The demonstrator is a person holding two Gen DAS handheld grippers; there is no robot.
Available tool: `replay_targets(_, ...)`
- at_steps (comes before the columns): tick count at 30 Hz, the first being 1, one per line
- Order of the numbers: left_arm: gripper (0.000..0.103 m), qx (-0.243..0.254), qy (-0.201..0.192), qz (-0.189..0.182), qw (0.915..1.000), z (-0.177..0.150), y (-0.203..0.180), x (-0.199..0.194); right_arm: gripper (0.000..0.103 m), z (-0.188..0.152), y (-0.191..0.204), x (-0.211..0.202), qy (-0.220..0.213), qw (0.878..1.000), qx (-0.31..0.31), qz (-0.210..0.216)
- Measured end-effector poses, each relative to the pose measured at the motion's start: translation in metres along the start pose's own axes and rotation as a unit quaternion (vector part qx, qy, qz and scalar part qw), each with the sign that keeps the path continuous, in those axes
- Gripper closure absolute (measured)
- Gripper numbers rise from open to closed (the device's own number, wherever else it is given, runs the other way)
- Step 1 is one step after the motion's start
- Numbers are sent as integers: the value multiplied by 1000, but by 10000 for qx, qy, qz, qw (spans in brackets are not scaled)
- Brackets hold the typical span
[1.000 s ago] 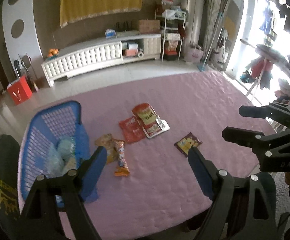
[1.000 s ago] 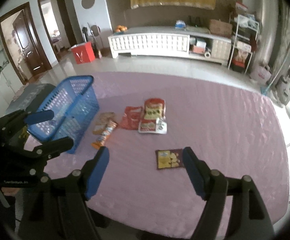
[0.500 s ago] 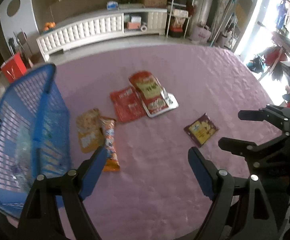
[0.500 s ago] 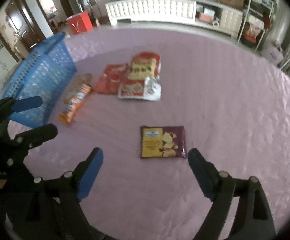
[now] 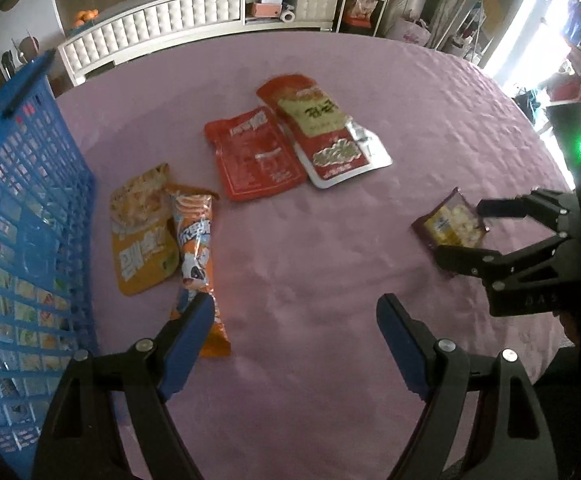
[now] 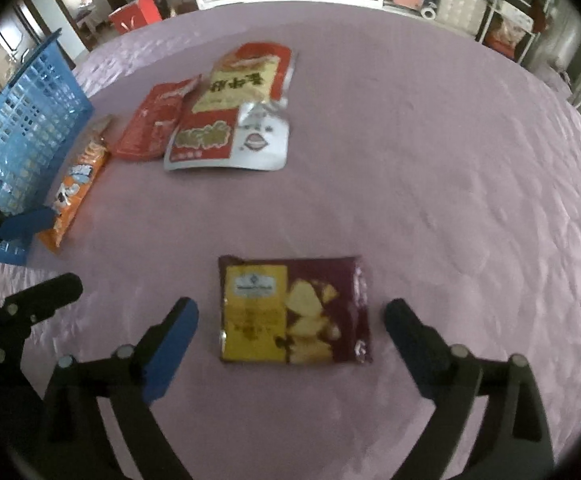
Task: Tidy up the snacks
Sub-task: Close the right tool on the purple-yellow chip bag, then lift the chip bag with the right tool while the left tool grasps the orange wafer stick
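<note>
Several snack packets lie on a purple-covered table [image 5: 290, 264]. A maroon and yellow packet [image 6: 294, 310] lies flat between the open fingers of my right gripper [image 6: 290, 320]; it also shows in the left wrist view [image 5: 448, 224]. My left gripper [image 5: 296, 320] is open and empty, its left fingertip over the end of an orange stick packet [image 5: 196, 256]. Beside it lie an orange pouch [image 5: 142, 232], a red pouch [image 5: 256, 154] and a red and silver bag [image 5: 322, 132]. A blue basket [image 5: 18, 216] stands at the left and holds some packets.
The right gripper's body [image 5: 530, 256] shows at the right of the left wrist view. A white cabinet [image 5: 194, 20] stands beyond the table's far edge. A metal shelf rack [image 6: 522, 12] stands at the back right and a red box [image 6: 138, 12] on the floor.
Both grippers have moved forward and down toward the table. The right gripper now straddles the maroon packet. The left gripper has come close to the orange stick packet.
</note>
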State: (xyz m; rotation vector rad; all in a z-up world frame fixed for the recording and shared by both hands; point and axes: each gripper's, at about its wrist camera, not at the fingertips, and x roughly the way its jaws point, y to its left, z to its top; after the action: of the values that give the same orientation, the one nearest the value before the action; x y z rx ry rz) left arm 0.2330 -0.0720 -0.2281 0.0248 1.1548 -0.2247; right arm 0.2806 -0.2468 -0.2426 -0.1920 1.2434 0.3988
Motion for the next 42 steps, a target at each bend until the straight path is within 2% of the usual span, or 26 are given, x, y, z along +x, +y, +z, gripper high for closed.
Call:
replay_targets(4,21,64,-62,49,9999,-2,4,2,1,-7,11,4,-96,9988,-314,-364)
replay_targets(8,21,188,-240,290,9991,-4,6,-4,3,-16,7,0,-229,9988,-242,-369)
replay_targets(11,21,190,-333,331,9987,-5,10,-8,11,-20,3,-4,-280,9987,-102,-417)
replay_targets(13,21,137,-348,392,9985,-5,15,-10,11,-22,2,-5,-367,9981,94,-493)
replay_targets(17,21,48,-393,545,9977,-8,23,-14,12,-22,4,-5,-357,9980,66,-508)
replay_targets(18,21,18,-415,505,9979,-8,25,-15,17,-22,4,-6,-358,9981,18,-495)
replay_targets(19,21,-1,-428,436,9981,-8,25,-17,27,-20,3,-9,-370,9982,-14,-481)
replay_targets(22,21,53,-472,484,9977,-8,22,-20,37,-16,18,-9,-394,9979,-174,-491)
replay_targets(27,21,114,-566,363,9977,-5,20,-28,44,-17,24,-14,-413,9976,-227,-504)
replay_targets(31,21,44,-535,218,9983,-2,21,-30,45,-11,22,-18,-543,9978,-107,-361)
replay_targets(35,21,9,-573,285,9980,-1,21,-31,45,-2,30,-23,-722,9971,-113,-195)
replay_targets(37,21,28,-560,417,9976,-1,21,-29,45,-1,34,-24,-734,9971,-156,-100)
replay_targets(41,21,140,-585,1113,9920,2,20,-19,45,1,42,-21,-724,9970,-259,-5)
replay_targets(42,21,139,-550,1165,9916,2,20,-16,45,1,42,-21,-717,9970,-272,19)
